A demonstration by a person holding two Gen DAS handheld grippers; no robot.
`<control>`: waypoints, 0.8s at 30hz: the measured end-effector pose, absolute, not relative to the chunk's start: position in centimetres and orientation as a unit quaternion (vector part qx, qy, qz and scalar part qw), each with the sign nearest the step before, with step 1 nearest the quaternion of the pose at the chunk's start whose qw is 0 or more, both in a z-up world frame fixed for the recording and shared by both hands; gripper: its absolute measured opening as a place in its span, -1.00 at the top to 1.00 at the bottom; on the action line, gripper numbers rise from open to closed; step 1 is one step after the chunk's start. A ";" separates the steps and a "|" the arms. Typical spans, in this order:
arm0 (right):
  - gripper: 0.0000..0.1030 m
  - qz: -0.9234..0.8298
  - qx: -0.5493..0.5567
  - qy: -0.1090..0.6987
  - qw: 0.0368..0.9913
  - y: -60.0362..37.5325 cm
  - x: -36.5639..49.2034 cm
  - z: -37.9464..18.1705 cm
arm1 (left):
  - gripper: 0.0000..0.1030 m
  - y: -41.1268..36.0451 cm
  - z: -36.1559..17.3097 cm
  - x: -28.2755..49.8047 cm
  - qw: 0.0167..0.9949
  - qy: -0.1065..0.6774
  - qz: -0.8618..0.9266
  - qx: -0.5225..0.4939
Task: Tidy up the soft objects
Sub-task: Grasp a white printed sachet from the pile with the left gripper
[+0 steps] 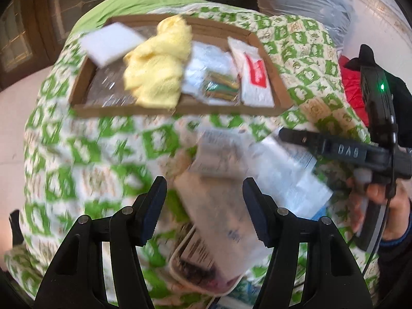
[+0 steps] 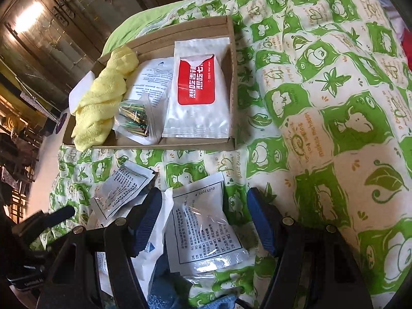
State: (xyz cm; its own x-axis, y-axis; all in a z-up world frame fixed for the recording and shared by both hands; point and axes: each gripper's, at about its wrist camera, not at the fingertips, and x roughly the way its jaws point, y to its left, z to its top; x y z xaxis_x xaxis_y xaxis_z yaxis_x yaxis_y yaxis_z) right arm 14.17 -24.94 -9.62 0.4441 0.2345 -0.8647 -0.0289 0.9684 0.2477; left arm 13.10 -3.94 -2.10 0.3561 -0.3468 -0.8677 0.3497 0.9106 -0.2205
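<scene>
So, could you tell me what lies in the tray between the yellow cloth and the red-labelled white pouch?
In the right wrist view, a clear bag of coloured sticks on a printed white packet lies between the yellow cloth and the red-labelled pouch.

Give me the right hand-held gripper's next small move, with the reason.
Probably lower the right hand-held gripper and close on the clear printed packet: its jaws stand open astride that packet, which lies on the quilt outside the cardboard tray.
</scene>
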 end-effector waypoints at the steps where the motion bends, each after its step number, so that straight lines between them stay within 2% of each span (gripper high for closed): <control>1: -0.33 0.079 0.106 0.520 0.844 -25.1 14.1 -9.6 | -0.20 -4.5 -1.9 13.6 0.822 0.527 -0.215 0.004; 11: -0.33 0.085 0.126 0.516 0.843 -26.1 14.1 -9.2 | -0.20 -10.3 -4.7 17.7 0.795 0.566 -0.207 0.076; 13: -0.33 0.085 0.125 0.516 0.843 -26.2 14.0 -9.1 | -0.27 -10.6 -5.5 18.0 0.795 0.566 -0.194 0.096; 20: -0.34 0.083 0.111 0.518 0.844 -25.7 14.0 -9.3 | -0.30 -8.5 -6.7 19.3 0.792 0.579 -0.189 0.030; 22: -0.34 0.083 0.111 0.517 0.844 -25.4 14.0 -9.3 | -0.22 -8.1 -6.4 19.0 0.799 0.571 -0.189 0.025; 24: -0.34 0.088 0.110 0.518 0.844 -25.2 14.0 -9.3 | -0.07 -7.7 -6.1 18.6 0.803 0.565 -0.185 0.033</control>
State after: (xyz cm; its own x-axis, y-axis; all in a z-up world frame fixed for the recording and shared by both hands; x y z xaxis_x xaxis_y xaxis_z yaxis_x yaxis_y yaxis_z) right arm 14.02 -25.23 -9.28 0.4484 0.2627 -0.8544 -0.0341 0.9602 0.2773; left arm 18.61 -7.72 -6.05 0.2930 -0.2600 -0.9201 0.3346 0.9293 -0.1560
